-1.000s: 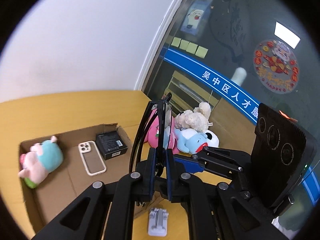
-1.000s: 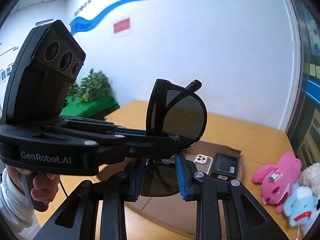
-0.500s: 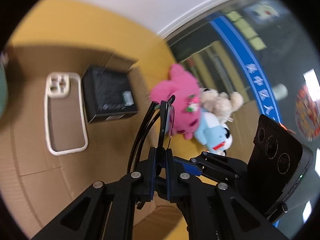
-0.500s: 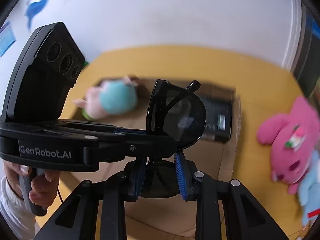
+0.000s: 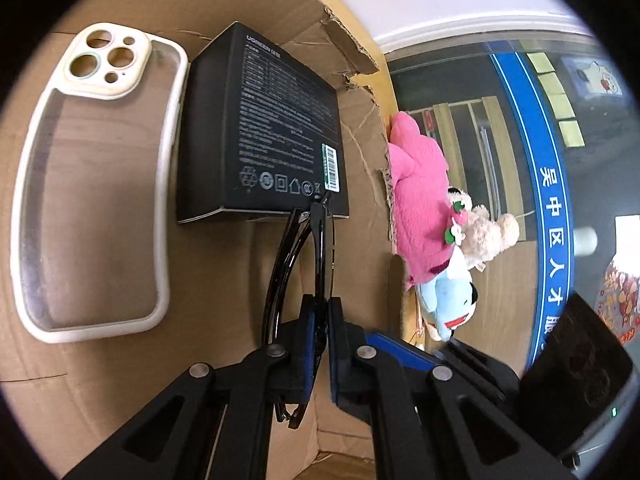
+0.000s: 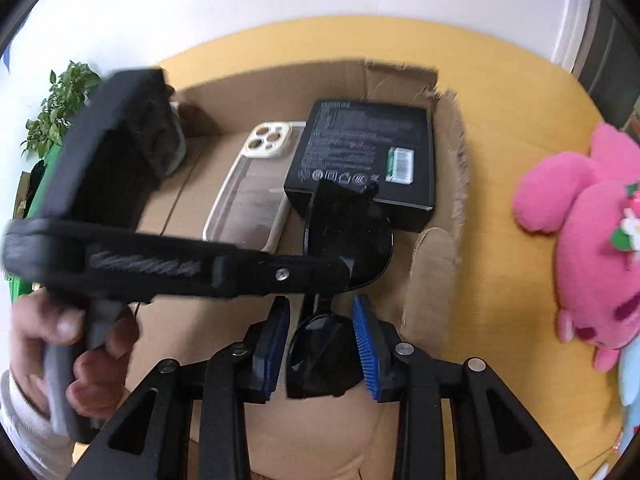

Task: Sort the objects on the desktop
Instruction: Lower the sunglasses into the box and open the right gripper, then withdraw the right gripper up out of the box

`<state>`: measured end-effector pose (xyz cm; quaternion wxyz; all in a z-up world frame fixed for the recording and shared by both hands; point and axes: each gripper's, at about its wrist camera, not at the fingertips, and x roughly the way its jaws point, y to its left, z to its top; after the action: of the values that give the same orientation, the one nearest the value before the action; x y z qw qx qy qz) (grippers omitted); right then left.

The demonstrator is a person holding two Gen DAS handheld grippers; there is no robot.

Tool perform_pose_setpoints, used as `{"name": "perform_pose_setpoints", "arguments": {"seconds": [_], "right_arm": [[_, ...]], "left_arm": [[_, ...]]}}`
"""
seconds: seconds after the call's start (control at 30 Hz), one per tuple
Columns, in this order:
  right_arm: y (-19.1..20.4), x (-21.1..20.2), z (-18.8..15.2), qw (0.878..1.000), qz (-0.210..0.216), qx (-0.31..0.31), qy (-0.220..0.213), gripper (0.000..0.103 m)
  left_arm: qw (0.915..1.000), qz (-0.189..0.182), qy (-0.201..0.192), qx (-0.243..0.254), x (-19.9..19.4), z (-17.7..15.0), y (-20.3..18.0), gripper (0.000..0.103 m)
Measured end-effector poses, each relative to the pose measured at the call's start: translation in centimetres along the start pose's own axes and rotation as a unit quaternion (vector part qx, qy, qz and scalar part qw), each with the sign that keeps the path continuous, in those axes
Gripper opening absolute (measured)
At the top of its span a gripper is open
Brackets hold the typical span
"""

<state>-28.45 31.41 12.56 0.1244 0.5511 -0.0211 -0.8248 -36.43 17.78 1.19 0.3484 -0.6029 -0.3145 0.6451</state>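
Black sunglasses (image 6: 352, 232) hang low inside the cardboard box (image 6: 400, 70), just in front of a black carton (image 6: 364, 152). My left gripper (image 5: 320, 312) is shut on one lens, which shows edge-on as the sunglasses (image 5: 316, 248) in its own view. In the right wrist view that gripper reaches in from the left, held by a person's hand (image 6: 60, 340). My right gripper (image 6: 320, 340) is opening; the other lens sits between its blue pads (image 6: 364, 344) with gaps showing on both sides.
A white-rimmed clear phone case (image 5: 92, 184) lies on the box floor beside the black carton (image 5: 272, 120). Outside the torn box wall (image 5: 360, 52), a pink plush (image 6: 592, 248) and other soft toys (image 5: 480, 236) lie on the yellow table (image 6: 500, 160). A plant (image 6: 60, 100) stands far left.
Both grippers came down with the sunglasses from above the table into the cardboard box. The right gripper's pads, closed on the lens before, have parted from it.
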Motion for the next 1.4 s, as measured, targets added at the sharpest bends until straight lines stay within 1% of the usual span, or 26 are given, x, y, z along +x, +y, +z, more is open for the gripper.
{"name": "perform_pose_setpoints", "arguments": {"seconds": [0.1, 0.23, 0.33, 0.43, 0.5, 0.57, 0.67, 0.77, 0.9, 0.93, 0.97, 1.0, 1.03, 1.07, 1.13, 1.17, 1.2, 1.23, 1.27, 1.3, 1.33, 1.37, 1.4], "right_arm": [[0.3, -2.4, -1.0, 1.000, -0.014, -0.007, -0.027, 0.045], [-0.4, -5.3, -2.0, 0.999, -0.008, -0.010, -0.052, 0.046], [-0.1, -7.4, -3.4, 0.998, -0.005, -0.014, -0.067, 0.047], [-0.1, -7.8, -3.8, 0.997, -0.001, -0.010, -0.078, 0.048], [0.1, -8.3, -4.6, 0.997, -0.004, -0.008, -0.081, 0.048], [0.0, -7.6, -4.9, 0.997, -0.004, -0.005, -0.082, 0.048], [0.4, -8.2, -5.8, 0.996, 0.002, 0.001, -0.086, 0.048], [0.5, -7.6, -6.2, 0.996, 0.005, 0.006, -0.089, 0.050], [1.4, -7.8, -7.2, 0.995, -0.004, 0.010, -0.098, 0.060], [1.6, -8.0, -7.5, 0.995, -0.007, 0.011, -0.102, 0.065], [1.8, -8.2, -7.7, 0.994, -0.008, 0.013, -0.107, 0.068], [2.0, -8.5, -8.0, 0.993, -0.011, 0.015, -0.112, 0.074], [2.2, -8.9, -8.5, 0.993, -0.017, 0.016, -0.119, 0.078], [2.5, -9.2, -8.8, 0.992, -0.023, 0.016, -0.125, 0.079], [3.1, -10.0, -9.6, 0.990, -0.034, 0.017, -0.139, 0.084], [3.3, -10.3, -9.8, 0.988, -0.037, 0.019, -0.146, 0.087], [3.6, -10.6, -10.2, 0.987, -0.039, 0.022, -0.154, 0.091], [4.1, -11.0, -10.7, 0.986, -0.042, 0.023, -0.160, 0.094], [4.7, -11.4, -11.3, 0.984, -0.045, 0.024, -0.169, 0.095], [5.2, -11.8, -11.7, 0.983, -0.048, 0.024, -0.175, 0.096], [6.0, -12.2, -12.3, 0.982, -0.054, 0.023, -0.182, 0.097], [6.7, -12.5, -12.8, 0.980, -0.057, 0.019, -0.189, 0.097], [7.4, -12.8, -13.3, 0.978, -0.061, 0.015, -0.196, 0.099]], "left_arm": [[1.0000, 0.001, 0.001, -0.006, 0.5, 0.2, -0.4, 0.005], [0.9998, 0.010, 0.018, -0.005, 1.1, -0.8, -0.7, 0.004], [0.9993, 0.019, 0.024, -0.021, 1.8, -1.2, 0.1, 0.004], [0.9992, 0.014, 0.021, -0.032, 2.2, -1.2, 0.8, 0.004], [0.9991, 0.016, 0.016, -0.035, 2.3, -1.0, 0.8, 0.004], [0.9992, 0.018, 0.012, -0.034, 2.4, -0.7, 0.6, 0.004], [0.9991, 0.033, 0.014, -0.025, 2.9, -0.3, 0.3, 0.004], [0.9988, 0.041, 0.012, -0.022, 3.6, -0.3, 0.2, 0.004], [0.9983, 0.056, 0.008, -0.009, 3.7, -0.5, -0.4, 0.005], [0.9982, 0.060, 0.007, -0.002, 3.4, -0.7, -0.8, 0.011], [0.9979, 0.065, 0.003, 0.005, 3.0, -0.9, -1.2, 0.026], [0.9972, 0.073, -0.004, 0.014, 2.3, -1.2, -1.7, 0.034], [0.9959, 0.084, -0.017, 0.028, 1.3, -1.7, -2.4, 0.045], [0.9939, 0.096, -0.031, 0.044, 0.1, -2.2, -3.2, 0.052], [0.9862, 0.126, -0.064, 0.085, -2.9, -3.8, -5.1, 0.058], [0.9810, 0.140, -0.084, 0.106, -4.5, -4.8, -6.1, 0.058], [0.9731, 0.156, -0.107, 0.131, -6.4, -6.0, -7.3, 0.058], [0.9618, 0.176, -0.134, 0.161, -8.5, -7.6, -8.6, 0.060], [0.9493, 0.199, -0.159, 0.185, -10.2, -9.1, -9.8, 0.065], [0.9332, 0.225, -0.188, 0.207, -12.1, -10.9, -10.9, 0.069], [0.9131, 0.255, -0.222, 0.228, -14.2, -13.0, -11.9, 0.077], [0.8958, 0.276, -0.250, 0.243, -16.1, -14.8, -12.3, 0.081], [0.8776, 0.294, -0.279, 0.256, -17.9, -16.8, -12.6, 0.081]]}}
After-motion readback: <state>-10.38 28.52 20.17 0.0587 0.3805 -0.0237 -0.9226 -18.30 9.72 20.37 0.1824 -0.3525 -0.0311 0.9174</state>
